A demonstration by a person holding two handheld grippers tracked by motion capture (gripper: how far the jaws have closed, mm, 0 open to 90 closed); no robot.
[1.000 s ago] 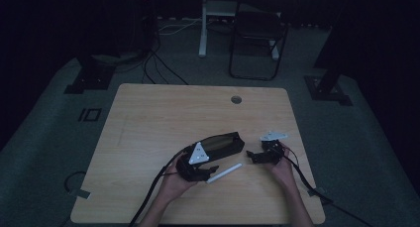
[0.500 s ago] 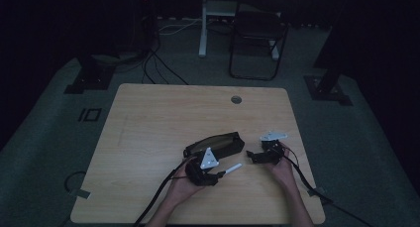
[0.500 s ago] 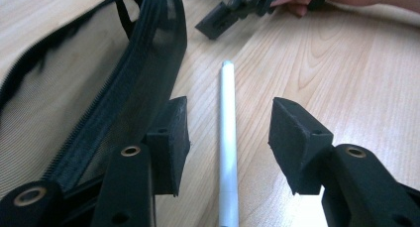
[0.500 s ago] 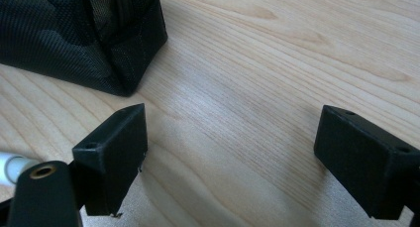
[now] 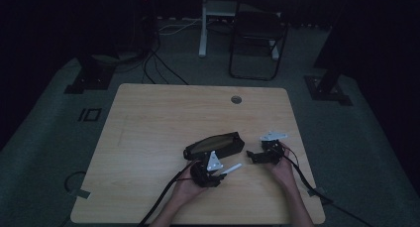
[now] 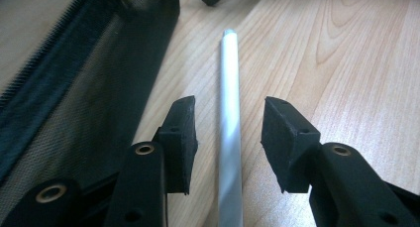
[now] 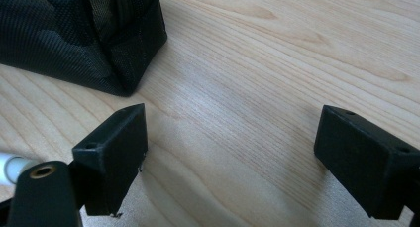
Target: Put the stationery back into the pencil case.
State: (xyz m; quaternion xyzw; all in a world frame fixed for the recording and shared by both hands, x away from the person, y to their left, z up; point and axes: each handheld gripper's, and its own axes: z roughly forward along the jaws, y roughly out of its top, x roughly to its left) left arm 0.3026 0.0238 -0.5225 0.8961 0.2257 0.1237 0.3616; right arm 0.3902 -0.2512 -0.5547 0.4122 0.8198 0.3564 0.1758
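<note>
A white pen (image 5: 233, 169) lies on the wooden table (image 5: 163, 118), just in front of a long black mesh pouch (image 5: 214, 145) with its zip open. My left gripper (image 5: 221, 173) is lowered over the pen's near end. In the left gripper view the pen (image 6: 230, 113) runs between the two jaws, which have just been closing, with a gap still on each side; the pouch (image 6: 74, 88) is to its left. My right gripper (image 5: 252, 157) rests open beside the pouch's right end. The right gripper view shows its jaws (image 7: 235, 138) wide apart over bare wood, the pouch's corner (image 7: 84, 33) ahead.
A round cable hole (image 5: 236, 99) sits near the table's far edge. A folding chair (image 5: 257, 33) and floor cables lie beyond the table. The pen's tip (image 7: 7, 167) shows at the left edge of the right gripper view.
My left gripper has moved down and slightly right, from over the pouch's near side to the pen, and its jaws now straddle it. The right gripper has kept still.
</note>
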